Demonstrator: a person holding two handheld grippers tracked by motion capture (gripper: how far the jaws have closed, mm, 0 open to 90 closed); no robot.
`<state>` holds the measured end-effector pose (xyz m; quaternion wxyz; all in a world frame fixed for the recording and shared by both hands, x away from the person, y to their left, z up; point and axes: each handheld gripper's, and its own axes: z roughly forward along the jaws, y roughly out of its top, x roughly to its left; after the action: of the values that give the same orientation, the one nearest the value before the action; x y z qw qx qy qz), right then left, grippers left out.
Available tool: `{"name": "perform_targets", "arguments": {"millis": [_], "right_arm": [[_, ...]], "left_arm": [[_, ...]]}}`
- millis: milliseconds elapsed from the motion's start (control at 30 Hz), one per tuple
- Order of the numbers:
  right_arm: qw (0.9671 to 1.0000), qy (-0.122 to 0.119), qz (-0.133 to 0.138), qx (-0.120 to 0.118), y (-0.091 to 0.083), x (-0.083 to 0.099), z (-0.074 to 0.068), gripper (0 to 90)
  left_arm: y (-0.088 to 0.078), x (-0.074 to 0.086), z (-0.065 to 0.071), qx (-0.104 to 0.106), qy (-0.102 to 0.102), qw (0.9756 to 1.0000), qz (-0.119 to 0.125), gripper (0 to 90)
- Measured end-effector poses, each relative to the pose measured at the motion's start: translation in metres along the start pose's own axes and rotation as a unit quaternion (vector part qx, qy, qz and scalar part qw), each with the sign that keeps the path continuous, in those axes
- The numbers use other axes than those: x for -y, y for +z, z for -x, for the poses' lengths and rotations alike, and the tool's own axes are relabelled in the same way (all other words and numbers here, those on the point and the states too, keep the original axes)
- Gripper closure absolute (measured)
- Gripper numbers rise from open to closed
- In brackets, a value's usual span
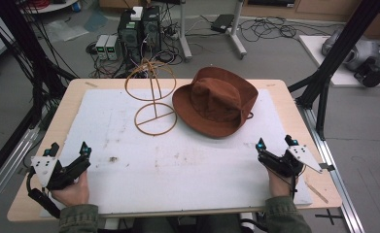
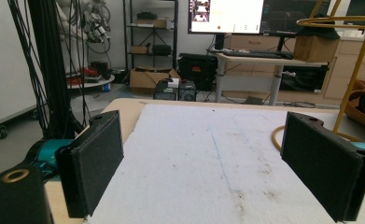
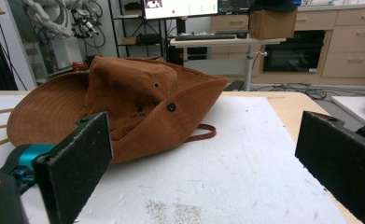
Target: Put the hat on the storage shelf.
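My wooden table [image 1: 285, 99] stands among floor cables and computer boxes [image 1: 129, 34], topped by a stained white foam sheet [image 1: 178, 160]. At the sheet's far side lies a soft brown cloth hat [image 1: 215, 102], brim down, beside a thin golden wire stand [image 1: 151, 97]. My left gripper [image 1: 68, 158] and right gripper [image 1: 276, 148] rest at the near corners, jaws apart, holding nothing.

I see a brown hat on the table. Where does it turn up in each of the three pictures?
High view: the brown hat lies at the far middle of the white mat, right of the wire stand.
Left gripper view: a bit of its brim at the right edge, behind the stand's yellow post.
Right gripper view: the hat sits left of centre, beyond the left jaw.
Shared landmark: the white mat.
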<state>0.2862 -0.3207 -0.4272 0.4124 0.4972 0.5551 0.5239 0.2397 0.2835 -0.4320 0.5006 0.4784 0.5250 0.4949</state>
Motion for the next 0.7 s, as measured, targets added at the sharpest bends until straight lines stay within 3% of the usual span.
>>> {"name": "perform_targets", "arguments": {"millis": [567, 700], "right_arm": [[1.0, 0.009, 0.003, 0.0, -0.0003, -0.0002, 0.0004, 3.2], [1.0, -0.001, 0.007, 0.005, 0.0042, -0.003, -0.0004, 3.2]], "left_arm": [[0.0, 0.0001, -0.0011, -0.001, -0.005, 1.0, 0.0, 13.4], [0.0004, 0.0004, -0.0021, -0.003, -0.005, 1.0, -0.002, 13.4]]}}
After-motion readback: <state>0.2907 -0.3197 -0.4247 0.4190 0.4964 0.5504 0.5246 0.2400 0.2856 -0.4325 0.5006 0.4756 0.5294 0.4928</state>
